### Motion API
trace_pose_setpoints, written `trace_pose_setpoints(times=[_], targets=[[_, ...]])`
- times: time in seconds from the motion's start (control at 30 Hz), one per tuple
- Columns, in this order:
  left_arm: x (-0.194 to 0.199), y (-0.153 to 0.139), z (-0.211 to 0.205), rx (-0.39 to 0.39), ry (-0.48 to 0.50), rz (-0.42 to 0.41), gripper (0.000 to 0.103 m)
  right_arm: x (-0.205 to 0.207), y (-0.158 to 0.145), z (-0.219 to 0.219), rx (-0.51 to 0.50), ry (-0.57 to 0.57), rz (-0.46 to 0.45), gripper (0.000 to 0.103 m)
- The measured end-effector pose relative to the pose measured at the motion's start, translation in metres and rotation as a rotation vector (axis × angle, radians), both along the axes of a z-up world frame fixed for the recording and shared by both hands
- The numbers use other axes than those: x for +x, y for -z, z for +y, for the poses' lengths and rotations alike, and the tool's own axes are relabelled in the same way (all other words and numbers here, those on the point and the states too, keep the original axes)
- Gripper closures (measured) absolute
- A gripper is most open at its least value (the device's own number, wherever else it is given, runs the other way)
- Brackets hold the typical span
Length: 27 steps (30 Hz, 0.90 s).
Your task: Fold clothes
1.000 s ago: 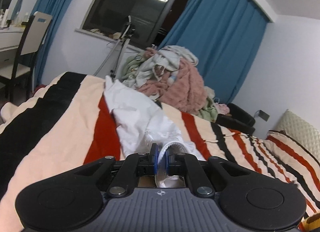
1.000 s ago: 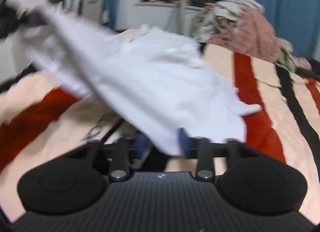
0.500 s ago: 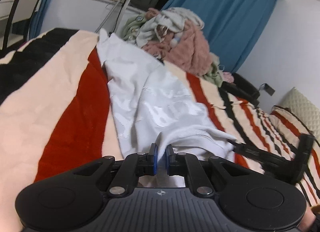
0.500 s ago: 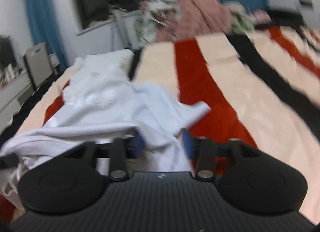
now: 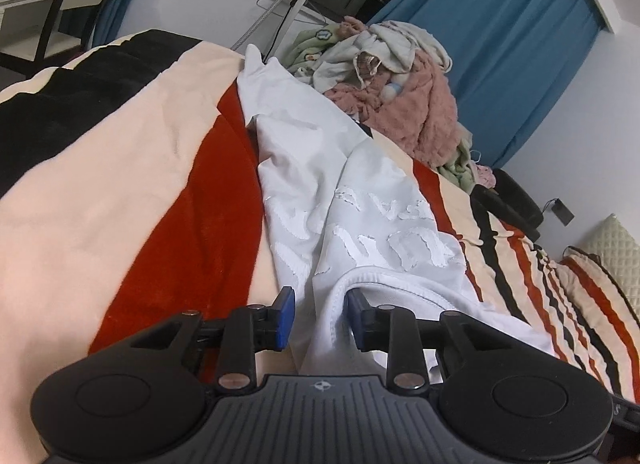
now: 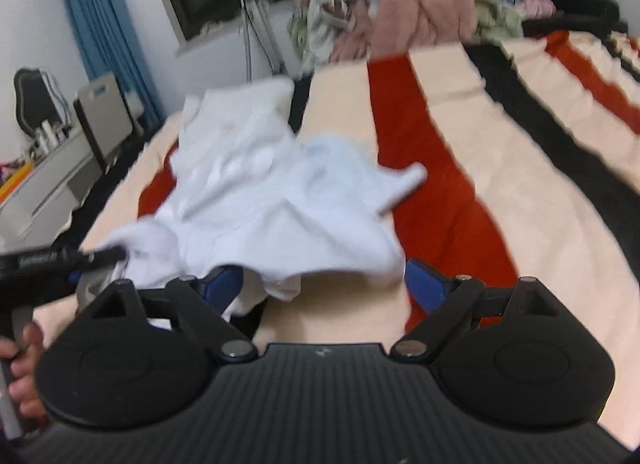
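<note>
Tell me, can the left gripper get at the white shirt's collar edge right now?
Probably yes. The left gripper sits right at the white shirt lying on the striped blanket; its jaws have just been opening, the collar fold lies between them unpinched, and nothing blocks it.

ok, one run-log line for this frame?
phase: release after laydown | left gripper: opening, collar between jaws | right gripper: opened wide, hem loose | white shirt: flat on striped blanket
</note>
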<state>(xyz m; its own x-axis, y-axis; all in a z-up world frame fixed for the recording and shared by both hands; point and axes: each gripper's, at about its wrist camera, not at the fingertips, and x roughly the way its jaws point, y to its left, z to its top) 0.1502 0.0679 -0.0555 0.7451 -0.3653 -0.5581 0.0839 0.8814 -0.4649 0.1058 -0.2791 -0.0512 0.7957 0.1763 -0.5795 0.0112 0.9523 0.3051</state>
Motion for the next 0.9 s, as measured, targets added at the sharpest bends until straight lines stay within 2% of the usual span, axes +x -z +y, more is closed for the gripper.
trace_pose_setpoints(times=[0.1, 0.2, 0.27, 0.33, 0.4, 0.43, 0.5, 0.53, 0.6, 0.67, 0.77, 0.9], targets=[[0.0, 0.002, -0.006, 0.041, 0.011, -0.003, 0.073, -0.026, -0.018, -0.013, 0.055, 0.154, -0.128, 0.014], [0.002, 0.007, -0.009, 0.064, 0.016, 0.009, 0.073, -0.043, -0.028, -0.042, 0.199, 0.299, -0.258, 0.014], [0.003, 0.01, -0.007, 0.047, 0.014, 0.02, 0.073, -0.042, -0.027, -0.052, 0.204, 0.369, -0.273, 0.013], [0.004, 0.009, -0.006, 0.037, 0.014, 0.012, 0.072, -0.036, -0.023, -0.053, 0.186, 0.362, -0.248, 0.011], [0.002, 0.006, -0.007, 0.034, 0.012, 0.004, 0.068, -0.03, -0.023, -0.037, 0.172, 0.23, -0.247, 0.012], [0.001, 0.004, -0.006, 0.026, 0.008, 0.003, 0.064, -0.029, -0.026, -0.023, 0.132, 0.167, -0.271, 0.015], [-0.003, 0.0, -0.004, 0.006, 0.005, 0.004, 0.06, -0.029, -0.029, 0.01, 0.037, 0.033, -0.32, 0.04], [-0.006, -0.002, -0.002, -0.005, 0.007, 0.006, 0.059, -0.029, -0.031, 0.028, -0.018, -0.039, -0.344, 0.046], [-0.014, -0.007, 0.001, -0.026, 0.006, 0.009, 0.057, -0.025, -0.023, 0.062, -0.086, -0.189, -0.337, 0.076], [-0.025, -0.014, 0.004, -0.024, -0.002, 0.012, 0.057, -0.022, -0.013, 0.089, -0.177, -0.287, -0.309, 0.079], [-0.046, -0.027, 0.007, 0.04, -0.018, -0.008, 0.057, -0.016, 0.01, 0.123, -0.379, -0.374, -0.27, 0.08], [-0.068, -0.04, 0.007, 0.111, 0.008, -0.055, 0.059, -0.004, 0.028, 0.126, -0.526, -0.323, -0.237, 0.08]])
